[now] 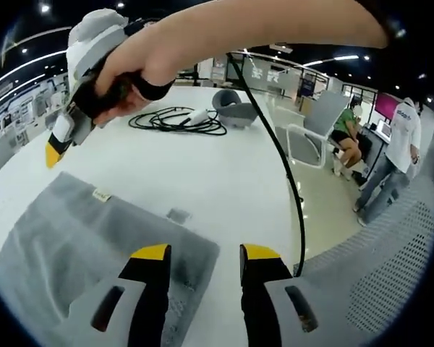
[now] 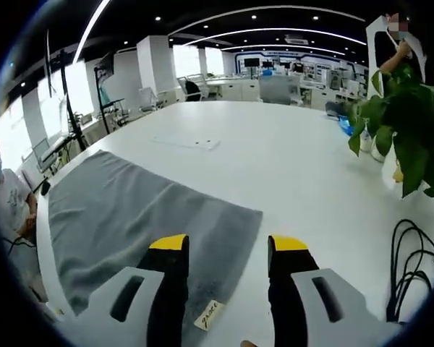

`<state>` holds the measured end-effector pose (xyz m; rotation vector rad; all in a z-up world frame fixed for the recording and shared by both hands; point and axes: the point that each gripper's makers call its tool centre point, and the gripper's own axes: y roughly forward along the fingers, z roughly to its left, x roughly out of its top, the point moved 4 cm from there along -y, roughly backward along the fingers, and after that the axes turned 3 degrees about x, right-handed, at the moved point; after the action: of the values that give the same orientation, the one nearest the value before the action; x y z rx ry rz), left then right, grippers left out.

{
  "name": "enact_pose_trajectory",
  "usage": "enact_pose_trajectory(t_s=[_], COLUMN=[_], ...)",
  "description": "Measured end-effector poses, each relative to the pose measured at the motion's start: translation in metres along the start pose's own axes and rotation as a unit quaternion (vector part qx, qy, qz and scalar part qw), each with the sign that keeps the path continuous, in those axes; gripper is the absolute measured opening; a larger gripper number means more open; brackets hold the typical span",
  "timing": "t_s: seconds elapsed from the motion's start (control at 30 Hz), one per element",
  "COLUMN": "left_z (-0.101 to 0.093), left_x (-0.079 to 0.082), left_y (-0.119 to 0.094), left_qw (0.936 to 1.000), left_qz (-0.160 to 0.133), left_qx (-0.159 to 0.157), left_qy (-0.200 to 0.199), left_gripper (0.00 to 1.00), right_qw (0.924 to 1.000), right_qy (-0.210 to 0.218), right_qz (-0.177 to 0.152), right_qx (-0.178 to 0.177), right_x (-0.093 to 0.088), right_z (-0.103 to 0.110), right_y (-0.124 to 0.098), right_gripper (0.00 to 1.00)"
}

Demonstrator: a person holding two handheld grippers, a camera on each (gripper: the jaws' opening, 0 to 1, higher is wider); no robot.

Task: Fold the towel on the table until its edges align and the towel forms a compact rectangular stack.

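- Left gripper view: the grey towel [image 1: 94, 238] is lying flat on the white table [image 1: 202, 173], and everything here is placed against that towel
- Above the towel's far-left corner, a person's hand [image 1: 141, 69] is gripping the right gripper [image 1: 53, 153], whose yellow tip is hanging just beyond the towel's edge; whether its jaws are parted cannot be told from here
- A small white tag [image 1: 101, 195] is sitting at the towel's far edge, and a small grey patch [image 1: 178, 215] is lying on the table just past the towel's near-right corner
- The left gripper [image 1: 202, 253] is hovering over the towel's right corner with its jaws standing wide apart, holding nothing
- Well beyond the towel, a coil of black cable [image 1: 177, 119] and a grey headset [image 1: 235, 108] are resting on the table
- A black cord [image 1: 289, 181] is hanging down to the right of the towel, past the table's edge
- Far right of the towel, off the table, two people [image 1: 390, 159] are occupying the floor area
- Right gripper view: the towel [image 2: 130, 217] is spreading out flat to the left, with the right gripper [image 2: 228, 249] poised over its near corner, jaws wide apart and gripping nothing
- A white tag [image 2: 208, 315] is showing at the towel's near edge, between the jaws
- Right of the towel, a green plant [image 2: 405, 123] is standing and black cables [image 2: 412, 267] are lying on the table [image 2: 296, 166]
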<state>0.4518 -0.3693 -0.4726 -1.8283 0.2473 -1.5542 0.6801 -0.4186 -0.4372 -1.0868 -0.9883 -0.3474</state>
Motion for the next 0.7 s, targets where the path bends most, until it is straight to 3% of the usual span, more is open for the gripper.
enact_pose_trajectory(t_s=[0.1, 0.5, 0.7], left_z=[0.001, 0.001, 0.004], left_x=[0.002, -0.005, -0.007], left_y=[0.003, 0.015, 0.021], left_qw=[0.9999, 1.0000, 0.9999], left_qz=[-0.006, 0.005, 0.008], left_qx=[0.000, 0.004, 0.011], left_qy=[-0.009, 0.002, 0.001], left_gripper=[0.39, 0.35, 0.26], right_qw=[0.9998, 0.9993, 0.9986], right_qy=[0.021, 0.010, 0.009], right_qz=[-0.003, 0.037, 0.051], right_qx=[-0.006, -0.005, -0.012], right_x=[-0.001, -0.018, -0.020], right_z=[-0.003, 0.000, -0.009], right_y=[0.007, 0.032, 0.047], right_gripper=[0.41, 0.40, 0.38])
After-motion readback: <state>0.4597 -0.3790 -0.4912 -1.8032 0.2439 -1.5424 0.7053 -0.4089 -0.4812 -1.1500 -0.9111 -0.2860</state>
